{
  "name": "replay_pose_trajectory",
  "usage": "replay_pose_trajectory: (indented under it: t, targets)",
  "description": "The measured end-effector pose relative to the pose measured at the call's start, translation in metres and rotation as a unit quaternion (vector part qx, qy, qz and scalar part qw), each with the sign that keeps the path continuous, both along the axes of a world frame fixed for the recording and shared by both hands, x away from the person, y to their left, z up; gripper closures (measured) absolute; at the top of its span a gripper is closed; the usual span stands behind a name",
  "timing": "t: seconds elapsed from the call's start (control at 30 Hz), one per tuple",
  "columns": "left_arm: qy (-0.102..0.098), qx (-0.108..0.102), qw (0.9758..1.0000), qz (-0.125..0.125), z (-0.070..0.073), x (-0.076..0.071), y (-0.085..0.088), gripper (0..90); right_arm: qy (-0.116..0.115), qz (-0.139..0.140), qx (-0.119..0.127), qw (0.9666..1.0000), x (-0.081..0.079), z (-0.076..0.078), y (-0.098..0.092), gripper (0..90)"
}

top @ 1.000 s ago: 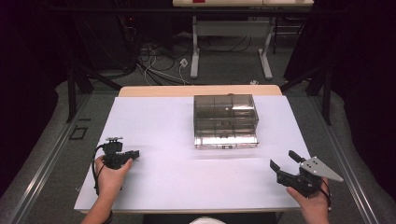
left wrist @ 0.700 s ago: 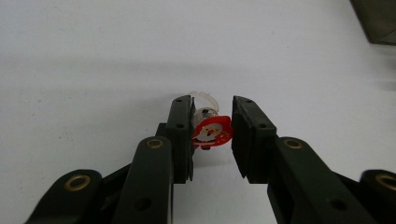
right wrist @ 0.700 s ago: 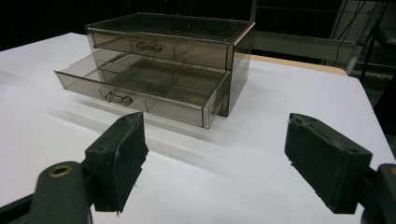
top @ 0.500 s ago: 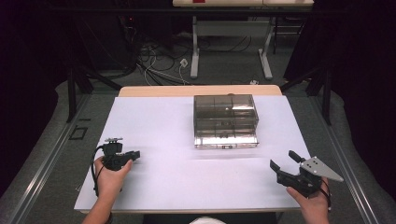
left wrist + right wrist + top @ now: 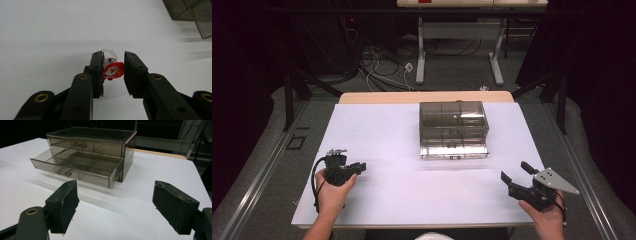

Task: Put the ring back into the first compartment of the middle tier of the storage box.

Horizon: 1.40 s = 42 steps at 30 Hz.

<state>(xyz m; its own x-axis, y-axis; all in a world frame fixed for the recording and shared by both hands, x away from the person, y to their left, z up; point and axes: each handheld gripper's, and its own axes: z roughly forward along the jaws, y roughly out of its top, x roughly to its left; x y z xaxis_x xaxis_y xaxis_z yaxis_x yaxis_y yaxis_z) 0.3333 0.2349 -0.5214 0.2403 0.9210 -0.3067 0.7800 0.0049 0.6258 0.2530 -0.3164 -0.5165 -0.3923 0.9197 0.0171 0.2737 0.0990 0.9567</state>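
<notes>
A smoky clear two-drawer box (image 5: 453,130) stands at the middle of the white table (image 5: 387,130); its lower drawer (image 5: 75,168) is pulled out and shows divided compartments. My left gripper (image 5: 354,169) sits at the table's left front, shut on a small red round charm with a clear ring (image 5: 113,70), seen between its jaws in the left gripper view (image 5: 113,55). My right gripper (image 5: 514,171) is at the right front, facing the box, its jaws wide open (image 5: 115,195) with nothing between them.
A corner of the box (image 5: 192,15) sits at the top right of the left gripper view. Beyond the table's wooden far edge (image 5: 427,96) are cables on the floor and the legs of another table (image 5: 422,55).
</notes>
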Motion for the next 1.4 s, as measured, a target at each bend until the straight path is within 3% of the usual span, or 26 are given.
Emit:
replay_pose_trajectory:
  t: [0.2, 0.63, 1.0, 1.4]
  targets:
    - [-0.010, 0.005, 0.9999, -0.010, 0.003, -0.004, -0.007, 69.9, 0.001, -0.003, -0.001, 1.0000, 0.000, 0.000, 0.000, 20.0]
    - [-0.012, -0.009, 0.9995, -0.027, 0.010, -0.010, -0.011, 69.9, -0.003, 0.002, 0.000, 1.0000, 0.000, 0.000, 0.000, 20.0]
    - [-0.025, -0.017, 0.9991, -0.030, 0.015, -0.015, -0.018, 70.0, -0.002, 0.004, 0.000, 1.0000, 0.001, 0.001, 0.002, 20.0]
    - [-0.040, -0.022, 0.9980, -0.043, 0.032, -0.015, -0.023, 70.0, -0.001, 0.006, -0.001, 1.0000, 0.003, 0.000, 0.005, 20.0]
